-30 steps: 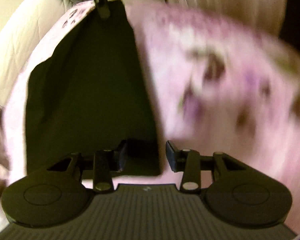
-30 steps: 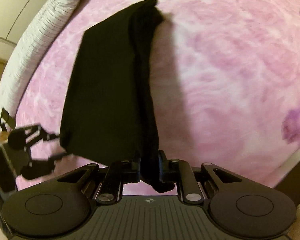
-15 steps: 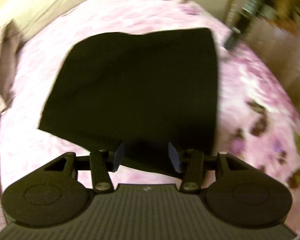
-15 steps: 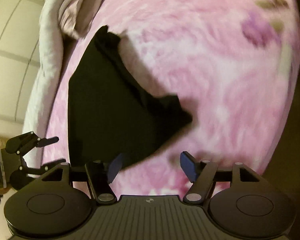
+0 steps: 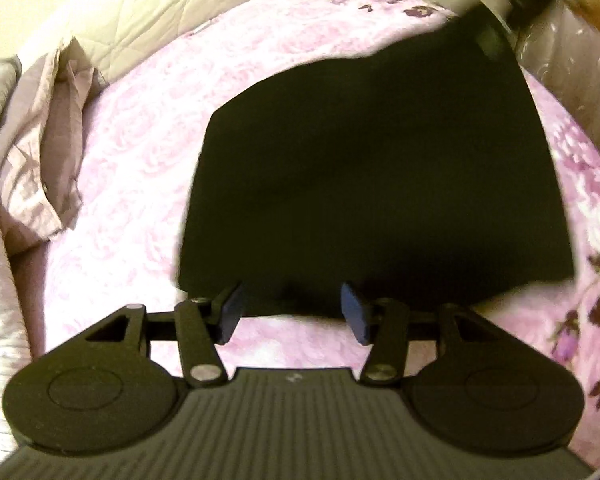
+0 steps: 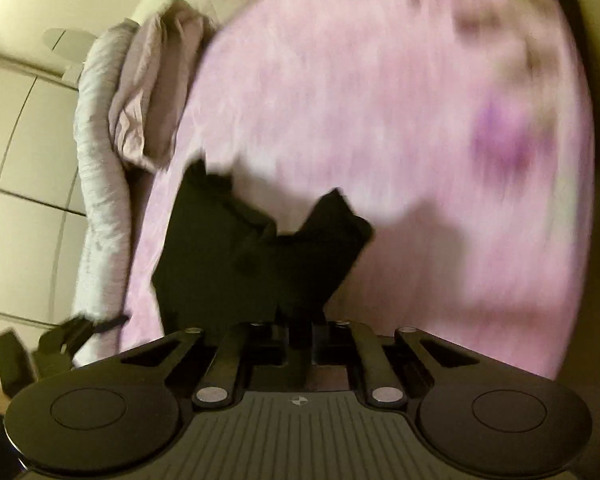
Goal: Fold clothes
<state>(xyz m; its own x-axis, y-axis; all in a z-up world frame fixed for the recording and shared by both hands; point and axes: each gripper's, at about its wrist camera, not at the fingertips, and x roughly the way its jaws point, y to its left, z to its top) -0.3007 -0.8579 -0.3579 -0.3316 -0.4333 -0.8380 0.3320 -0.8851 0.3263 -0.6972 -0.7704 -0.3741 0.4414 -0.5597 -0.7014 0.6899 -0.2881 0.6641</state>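
A black garment (image 5: pixel 372 168) lies folded flat on the pink flowered bedspread (image 5: pixel 140 128). My left gripper (image 5: pixel 293 313) hovers at the garment's near edge. Its jaws are opening and its blue pads (image 5: pixel 231 312) hold nothing. In the right wrist view the garment (image 6: pixel 260 264) is bunched, with two corners sticking up. My right gripper (image 6: pixel 300 330) is closing, and a fold of the black cloth runs between its fingers. The right gripper (image 5: pixel 494 36) also shows as a dark blur at the garment's far right corner in the left wrist view.
A crumpled lilac cloth (image 5: pixel 40 152) lies at the bed's left side beside a cream quilted cover (image 5: pixel 148 12). A pale bolster (image 6: pixel 96 184) lines the bed edge, with white wall panels (image 6: pixel 20 160) beyond. Plastic-wrapped furniture (image 5: pixel 572 80) stands past the right edge.
The right gripper let go of the garment's folded edge, opened wide, then shut on cloth again. The left gripper pulled back from the garment and spread its jaws wider.
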